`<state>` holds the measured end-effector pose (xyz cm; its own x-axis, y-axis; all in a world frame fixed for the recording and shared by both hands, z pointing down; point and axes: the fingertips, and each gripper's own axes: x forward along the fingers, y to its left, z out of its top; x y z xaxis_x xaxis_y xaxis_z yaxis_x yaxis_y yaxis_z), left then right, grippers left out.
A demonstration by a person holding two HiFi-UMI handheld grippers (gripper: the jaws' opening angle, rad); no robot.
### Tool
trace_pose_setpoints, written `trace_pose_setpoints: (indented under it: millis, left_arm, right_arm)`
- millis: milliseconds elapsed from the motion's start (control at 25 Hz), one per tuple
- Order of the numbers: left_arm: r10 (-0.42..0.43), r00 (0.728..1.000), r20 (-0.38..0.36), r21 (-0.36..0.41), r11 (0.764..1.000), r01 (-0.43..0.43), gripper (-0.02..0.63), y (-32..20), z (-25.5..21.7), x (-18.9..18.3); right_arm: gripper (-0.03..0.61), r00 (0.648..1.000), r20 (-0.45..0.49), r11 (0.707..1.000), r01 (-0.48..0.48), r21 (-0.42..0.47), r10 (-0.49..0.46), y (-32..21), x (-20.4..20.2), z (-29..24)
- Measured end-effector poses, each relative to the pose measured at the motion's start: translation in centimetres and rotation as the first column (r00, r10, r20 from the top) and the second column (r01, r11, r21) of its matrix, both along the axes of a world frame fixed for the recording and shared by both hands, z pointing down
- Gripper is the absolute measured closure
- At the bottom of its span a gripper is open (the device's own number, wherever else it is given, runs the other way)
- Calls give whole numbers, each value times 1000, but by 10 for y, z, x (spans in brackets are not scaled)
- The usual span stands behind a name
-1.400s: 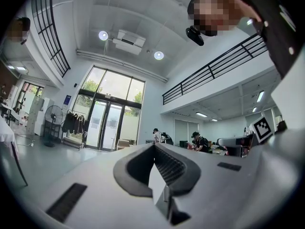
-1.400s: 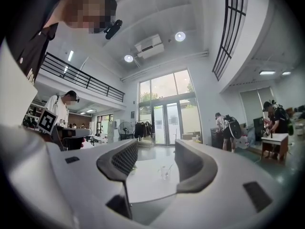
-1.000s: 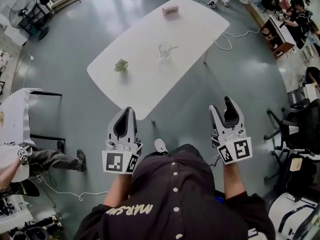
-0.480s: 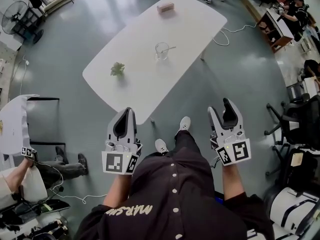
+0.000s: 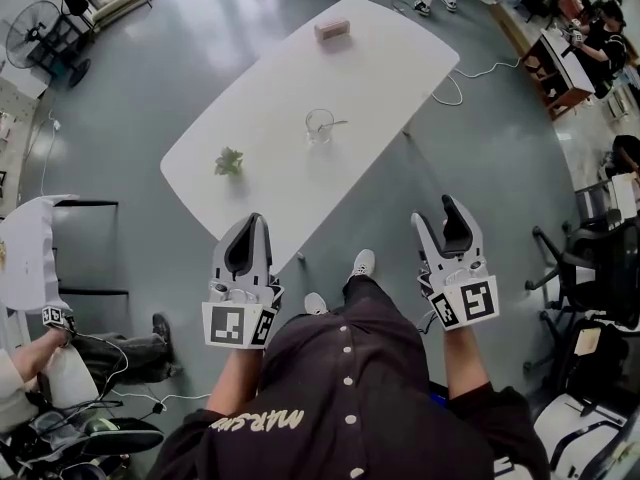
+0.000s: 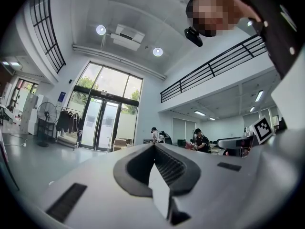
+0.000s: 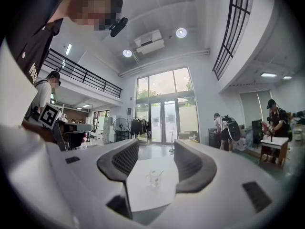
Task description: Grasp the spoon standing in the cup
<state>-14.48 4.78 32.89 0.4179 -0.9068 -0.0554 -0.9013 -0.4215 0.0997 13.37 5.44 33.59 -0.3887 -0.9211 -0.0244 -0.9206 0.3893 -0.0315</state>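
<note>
Mia: Now the long white table (image 5: 300, 68) sits a bit lower in the head view than a moment ago. The person is stepping closer.

Tom: Where is the spoon?

Mia: The thin metal spoon (image 5: 337, 123) leans in the clear glass cup (image 5: 318, 125), up in the middle of the frame's top half. It is well apart from both tongs.

Tom: Are the tongs ready?

Mia: The right gripper (image 7: 156, 145) has its jaws wide apart and holds nothing. The cup shows far off between them. The left gripper (image 6: 154, 148) is squeezed together on nothing.

Tom: What is best?

Mia: I think walk right up, keep the right one lined up, and pinch the handle above the rim. Do it softly so the cup does not tip.
</note>
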Motion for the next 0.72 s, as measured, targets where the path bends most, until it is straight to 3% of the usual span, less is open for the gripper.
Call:
trace_pose_setpoints:
  millis: [480, 720]
  left_arm:
    - [-60, 998, -3, -11, 998, 60, 606, -73, 3, 39]
    - [-97, 995, 3, -6, 995, 97, 606, -105, 0, 62]
  right_arm:
    - [360, 997, 2, 997, 75, -2, -75, -87, 35, 3]
    - [364, 991, 57, 991, 127, -33, -125, -126, 53, 7]
